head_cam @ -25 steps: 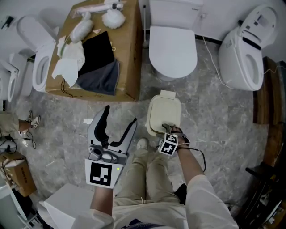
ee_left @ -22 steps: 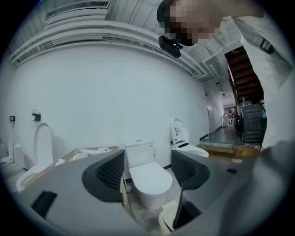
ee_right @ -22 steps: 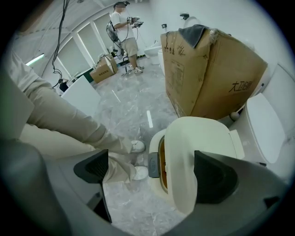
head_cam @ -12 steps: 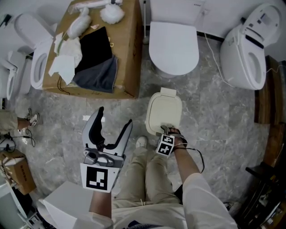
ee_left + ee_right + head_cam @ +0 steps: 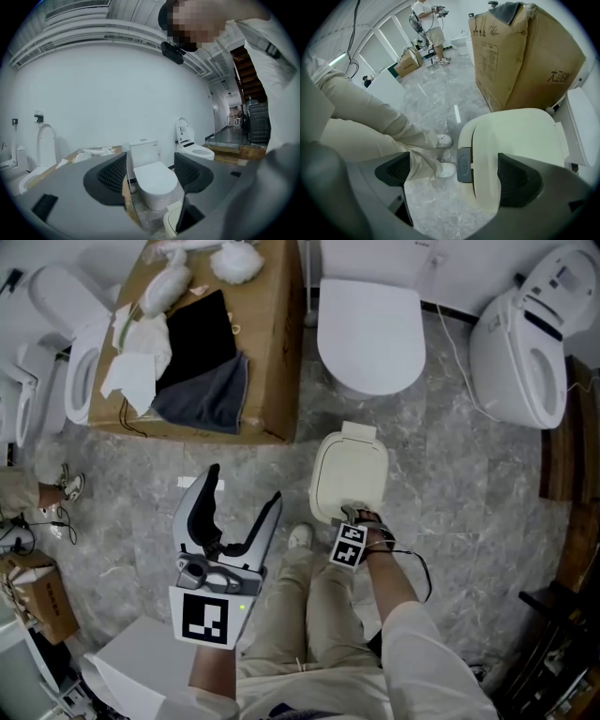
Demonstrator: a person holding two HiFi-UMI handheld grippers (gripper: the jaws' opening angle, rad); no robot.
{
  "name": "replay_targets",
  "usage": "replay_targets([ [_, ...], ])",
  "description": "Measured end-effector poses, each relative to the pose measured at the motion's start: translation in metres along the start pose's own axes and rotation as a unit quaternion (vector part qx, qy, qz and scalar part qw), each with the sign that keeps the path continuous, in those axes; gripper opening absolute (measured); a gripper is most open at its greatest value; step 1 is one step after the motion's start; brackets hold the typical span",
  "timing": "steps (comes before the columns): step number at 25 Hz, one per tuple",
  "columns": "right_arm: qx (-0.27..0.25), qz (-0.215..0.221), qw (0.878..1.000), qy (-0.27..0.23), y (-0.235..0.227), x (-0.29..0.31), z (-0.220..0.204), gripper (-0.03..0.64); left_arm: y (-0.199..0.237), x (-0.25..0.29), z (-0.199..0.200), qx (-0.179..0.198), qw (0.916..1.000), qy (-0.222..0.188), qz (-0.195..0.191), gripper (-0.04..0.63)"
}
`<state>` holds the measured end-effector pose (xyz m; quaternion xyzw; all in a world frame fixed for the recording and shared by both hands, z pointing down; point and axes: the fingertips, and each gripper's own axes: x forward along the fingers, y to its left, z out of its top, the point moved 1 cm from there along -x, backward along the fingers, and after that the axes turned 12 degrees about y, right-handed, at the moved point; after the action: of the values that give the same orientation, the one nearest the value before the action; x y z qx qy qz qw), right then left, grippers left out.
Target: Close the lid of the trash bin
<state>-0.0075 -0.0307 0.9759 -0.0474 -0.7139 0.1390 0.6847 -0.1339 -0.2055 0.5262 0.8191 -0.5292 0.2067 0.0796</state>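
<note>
The cream trash bin (image 5: 349, 474) stands on the grey marble floor in front of my legs, and its lid (image 5: 520, 136) lies flat down on the body. A grey latch button (image 5: 464, 165) sits at the bin's front edge. My right gripper (image 5: 355, 518) is open at that front edge: one jaw hangs over the lid, the other over the floor, and the latch (image 5: 347, 515) shows between them. My left gripper (image 5: 246, 486) is open and empty, held up to the left of the bin. In the left gripper view the left gripper (image 5: 151, 174) faces a white toilet, with a corner of the bin (image 5: 171, 222) below.
A large cardboard box (image 5: 267, 352) with cloths on top stands beyond and left of the bin. A closed white toilet (image 5: 370, 329) is right behind it, and other toilets stand at right (image 5: 525, 352) and left (image 5: 80, 381). My shoe (image 5: 299, 538) is beside the bin.
The right gripper stays at the bin's front edge and the lid stays down. The left gripper has shifted slightly left and nearer. The view has drifted a little.
</note>
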Motion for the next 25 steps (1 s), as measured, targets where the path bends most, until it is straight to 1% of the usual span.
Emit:
replay_targets([
  [9, 0.006, 0.013, 1.000, 0.007, 0.000, 0.014, 0.000, 0.578, 0.005, 0.012, -0.006, -0.001, 1.0000, 0.008, -0.002, 0.298],
  [11, 0.004, 0.013, 1.000, 0.010, 0.001, 0.017, -0.001, 0.593, 0.006, 0.014, -0.008, -0.002, 0.9999, 0.010, -0.003, 0.298],
  [14, 0.010, 0.008, 1.000, -0.003, -0.002, 0.019, 0.000, 0.592, 0.007, 0.019, -0.010, -0.004, 0.9999, 0.011, -0.004, 0.298],
  [17, 0.005, 0.005, 1.000, -0.009, -0.003, 0.021, 0.000, 0.592, 0.007, 0.024, -0.012, -0.005, 0.9999, 0.010, -0.006, 0.298],
  [19, 0.009, 0.017, 1.000, -0.004, -0.003, 0.020, 0.001, 0.592, 0.008, 0.024, -0.010, -0.007, 0.9999, 0.010, -0.008, 0.298],
  [20, 0.020, 0.027, 0.999, 0.000, -0.002, 0.017, 0.002, 0.592, 0.007, 0.024, -0.007, -0.007, 0.9999, 0.010, -0.009, 0.298],
  [22, 0.061, 0.042, 0.997, -0.002, -0.003, 0.009, 0.003, 0.591, 0.007, 0.021, 0.001, -0.004, 0.9999, 0.008, -0.014, 0.298],
  [23, 0.087, 0.041, 0.995, -0.012, -0.006, 0.001, 0.005, 0.591, 0.007, 0.019, 0.006, -0.001, 0.9998, 0.007, -0.016, 0.298],
  [25, 0.137, 0.028, 0.989, -0.044, -0.015, -0.020, 0.008, 0.591, 0.008, 0.013, 0.019, 0.003, 0.9998, 0.003, -0.020, 0.298],
])
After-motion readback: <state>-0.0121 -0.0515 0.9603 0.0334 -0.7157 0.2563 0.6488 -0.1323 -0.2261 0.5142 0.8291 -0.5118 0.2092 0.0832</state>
